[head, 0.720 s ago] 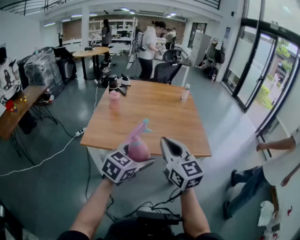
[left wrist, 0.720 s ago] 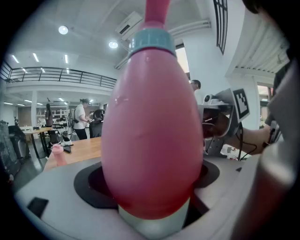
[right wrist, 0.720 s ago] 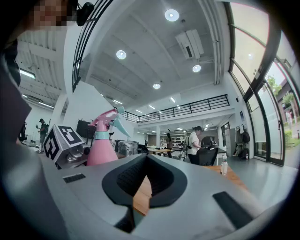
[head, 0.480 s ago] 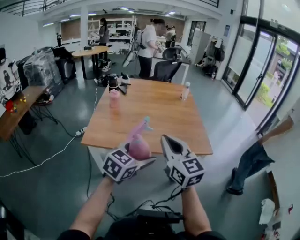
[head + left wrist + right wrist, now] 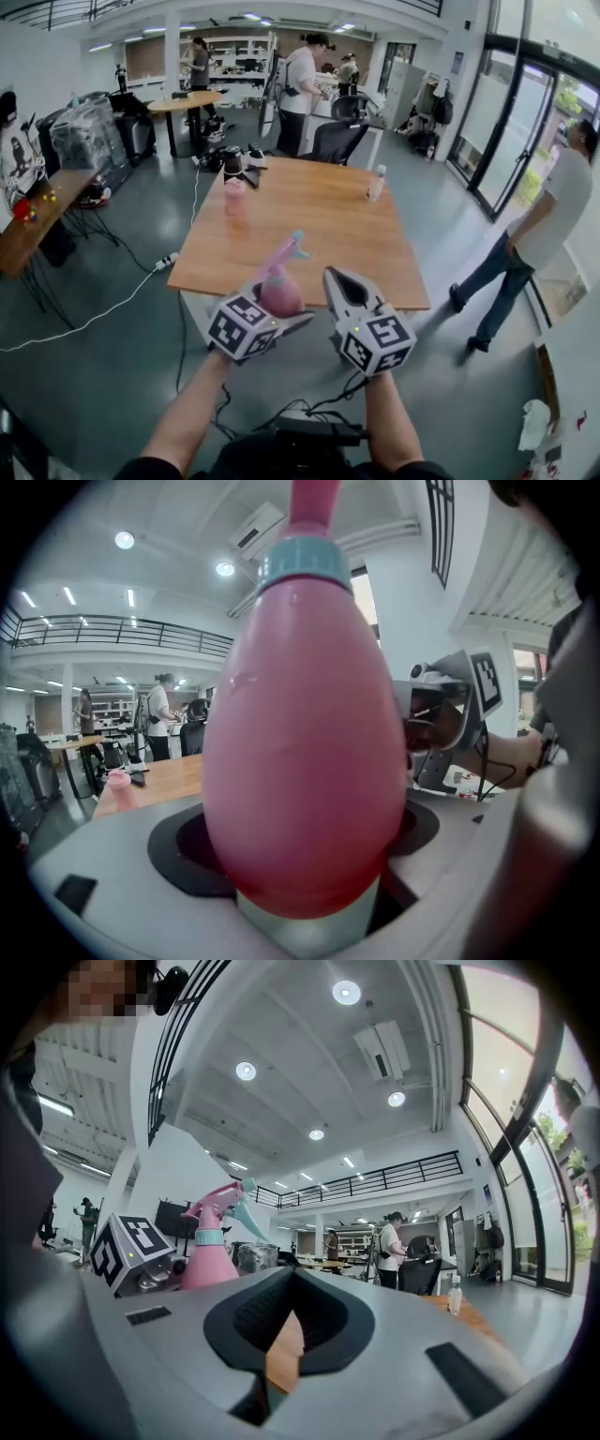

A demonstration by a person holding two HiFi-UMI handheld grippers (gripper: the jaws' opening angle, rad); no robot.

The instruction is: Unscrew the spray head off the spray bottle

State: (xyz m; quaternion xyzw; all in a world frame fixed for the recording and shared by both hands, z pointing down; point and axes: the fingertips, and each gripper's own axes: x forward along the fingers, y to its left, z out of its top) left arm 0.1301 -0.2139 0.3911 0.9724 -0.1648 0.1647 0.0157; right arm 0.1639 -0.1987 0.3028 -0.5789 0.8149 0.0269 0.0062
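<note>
Table (image 5: pixel 309 234) middle bare, free to pass. Obstacles: pink cup (image 5: pixel 234 195) far left, small clear bottle (image 5: pixel 377 183) far right. Near edge: spray bottle (image 5: pixel 278 291) just left of right gripper (image 5: pixel 336 279), narrow gap.

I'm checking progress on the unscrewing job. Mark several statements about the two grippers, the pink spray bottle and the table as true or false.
1. The left gripper is shut on the pink plastic spray bottle. True.
2. The right gripper clamps the pink spray head. False: its jaws are together with nothing between them, and it is beside the bottle, apart from it.
3. The spray head is off the bottle. False: it sits on the neck, above the teal collar.
4. A small clear bottle stands on the wooden table. True.
</note>
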